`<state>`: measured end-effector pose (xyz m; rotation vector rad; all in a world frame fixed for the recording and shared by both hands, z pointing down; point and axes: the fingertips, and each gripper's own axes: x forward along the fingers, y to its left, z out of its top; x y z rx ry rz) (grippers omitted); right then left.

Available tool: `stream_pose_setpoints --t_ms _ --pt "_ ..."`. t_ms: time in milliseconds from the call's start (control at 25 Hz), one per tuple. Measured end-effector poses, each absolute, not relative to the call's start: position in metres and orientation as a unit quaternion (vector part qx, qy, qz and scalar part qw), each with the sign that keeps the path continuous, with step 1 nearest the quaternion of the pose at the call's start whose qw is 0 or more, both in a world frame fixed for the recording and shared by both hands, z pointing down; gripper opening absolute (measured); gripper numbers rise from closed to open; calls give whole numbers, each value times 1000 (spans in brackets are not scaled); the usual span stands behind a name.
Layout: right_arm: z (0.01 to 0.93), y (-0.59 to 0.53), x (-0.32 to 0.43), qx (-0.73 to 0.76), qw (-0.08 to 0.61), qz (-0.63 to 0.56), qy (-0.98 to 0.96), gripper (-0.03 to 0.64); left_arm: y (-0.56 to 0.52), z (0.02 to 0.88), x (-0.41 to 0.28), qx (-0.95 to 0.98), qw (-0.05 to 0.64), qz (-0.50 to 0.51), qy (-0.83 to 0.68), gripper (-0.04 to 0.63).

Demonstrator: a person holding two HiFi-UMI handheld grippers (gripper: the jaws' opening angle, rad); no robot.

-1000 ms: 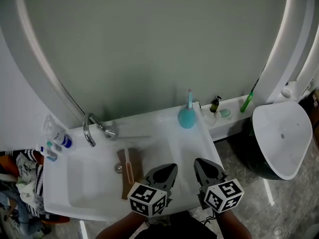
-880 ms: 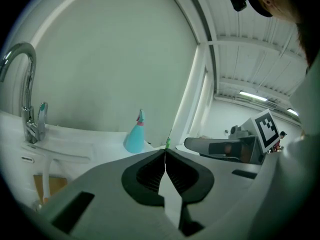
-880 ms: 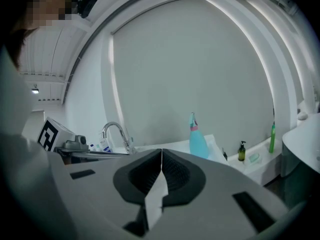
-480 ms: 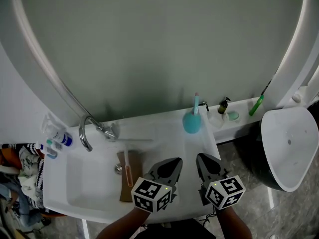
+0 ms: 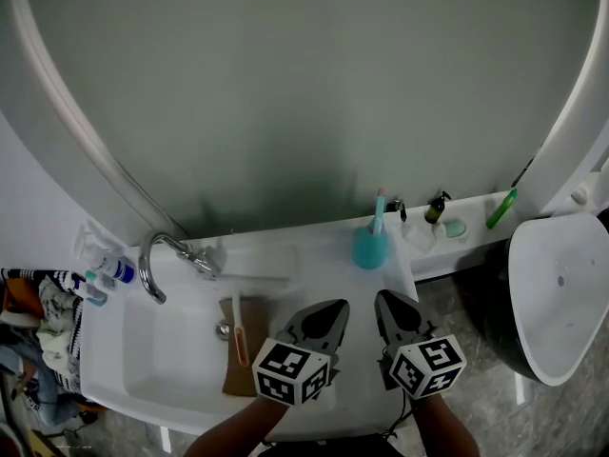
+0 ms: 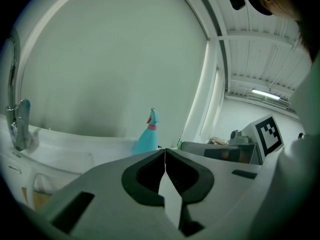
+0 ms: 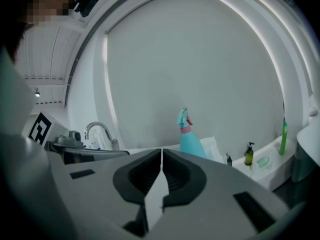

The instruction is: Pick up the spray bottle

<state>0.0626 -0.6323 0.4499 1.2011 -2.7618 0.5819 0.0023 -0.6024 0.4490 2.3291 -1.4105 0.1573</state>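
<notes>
Currently catalogued, one washbasin scene.

1. Teal plastic spray bottle with a pink collar and teal trigger head (image 5: 370, 244): upright on the back right corner of the white ceramic washbasin (image 5: 143, 355), close against the large round mirror behind it. No label or print shows on it. It stands ahead of both grippers, apart from each.
2. Left gripper (image 6: 165, 151): grey jaws closed tip to tip, nothing between them. Its marker cube carries black-and-white square patterns, no letters.
3. Right gripper (image 7: 161, 150): jaws likewise pressed together and empty; same patterned cube.
4. Curved chrome tap (image 5: 155, 262): at the basin's back left.
5. Brown rectangular board with an orange-handled brush lying on it (image 5: 239, 339): in the basin, near the drain.
6. Small white bottle with a blue band (image 5: 118, 270): on the left ledge; its print is too small to read.
7. Dark pump bottle (image 5: 437, 208), pale green soap dish (image 5: 455, 228), green stick-shaped item (image 5: 501, 208): along the right-hand shelf; no legible writing.
8. White rounded fixture (image 5: 561, 288): on the floor at right.

Change against the view one second ago: both grippers sit nearer the spray bottle, the gap between tips and bottle is visibly narrower, and their jaws are closed as before. The bottle itself has not left its corner.
</notes>
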Motion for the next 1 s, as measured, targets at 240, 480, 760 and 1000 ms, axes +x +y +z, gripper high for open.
stream_pose_setpoints --t_ms 240,480,760,1000 --pt "458 -664 66 405 44 178 -896 9 -632 458 -4 827 207 57 -520 6" --pt "467 -693 60 415 52 163 -893 9 -656 468 -7 817 217 48 -532 6" --pt "470 -726 57 426 53 143 -892 138 -676 476 -12 811 216 54 -540 6" --pt "468 -748 51 434 49 113 -892 200 -690 478 -16 807 218 48 -546 6"
